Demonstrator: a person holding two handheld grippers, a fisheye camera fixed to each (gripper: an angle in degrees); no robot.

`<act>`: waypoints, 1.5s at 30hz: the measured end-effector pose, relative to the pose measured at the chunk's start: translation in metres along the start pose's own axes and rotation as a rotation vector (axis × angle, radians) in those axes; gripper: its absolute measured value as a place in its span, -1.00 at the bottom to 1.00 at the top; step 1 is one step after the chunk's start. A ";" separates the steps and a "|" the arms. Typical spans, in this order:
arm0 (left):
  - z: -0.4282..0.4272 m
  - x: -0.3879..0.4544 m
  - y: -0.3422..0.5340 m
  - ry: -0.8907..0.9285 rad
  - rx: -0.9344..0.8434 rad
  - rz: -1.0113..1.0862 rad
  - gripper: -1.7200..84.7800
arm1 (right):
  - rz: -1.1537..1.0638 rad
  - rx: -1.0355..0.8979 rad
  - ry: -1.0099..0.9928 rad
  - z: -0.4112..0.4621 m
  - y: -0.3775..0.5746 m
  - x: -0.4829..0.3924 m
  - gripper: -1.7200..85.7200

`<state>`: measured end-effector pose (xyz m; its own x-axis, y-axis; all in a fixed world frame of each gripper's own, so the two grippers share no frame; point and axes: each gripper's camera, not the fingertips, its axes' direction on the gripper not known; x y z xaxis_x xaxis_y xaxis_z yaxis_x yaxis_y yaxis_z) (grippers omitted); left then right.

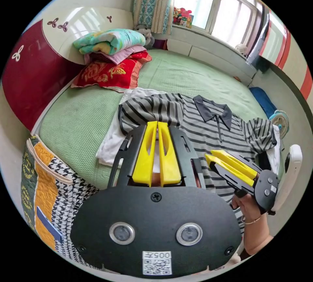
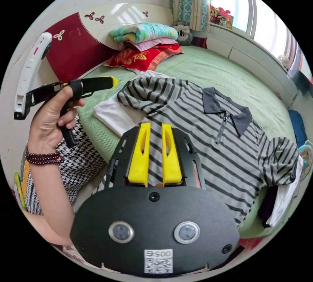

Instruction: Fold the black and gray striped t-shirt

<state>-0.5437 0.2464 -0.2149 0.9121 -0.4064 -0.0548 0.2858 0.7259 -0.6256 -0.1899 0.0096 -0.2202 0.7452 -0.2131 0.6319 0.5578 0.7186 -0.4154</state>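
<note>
Both your grippers, left (image 1: pixel 157 125) and right (image 2: pixel 153 127), hover with jaws nearly together, gripping nothing; striped t-shirt (image 2: pixel 195 132) lies mid-frame on the bed (image 2: pixel 208 67). Careful, you could snag the white garment (image 2: pixel 111 114) underneath.

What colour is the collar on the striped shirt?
Solid dark gray, unlike the striped body. The collar on the striped shirt shows best in the right gripper view.

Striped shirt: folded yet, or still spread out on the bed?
Spread out. The striped shirt lies flat, front up on the green bed, collar showing and both sleeves out to the sides; no fold is made.
</note>
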 end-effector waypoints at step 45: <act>0.071 -0.131 -0.085 0.237 -0.109 -0.179 -0.64 | -0.193 -0.099 -0.212 0.087 -0.279 -0.024 -1.00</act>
<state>-0.6666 0.2769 -0.0996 0.7525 -0.6496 -0.1086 0.3904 0.5727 -0.7209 -0.3957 -0.1280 -0.0626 0.5352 -0.1893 0.8233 0.7220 0.6084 -0.3295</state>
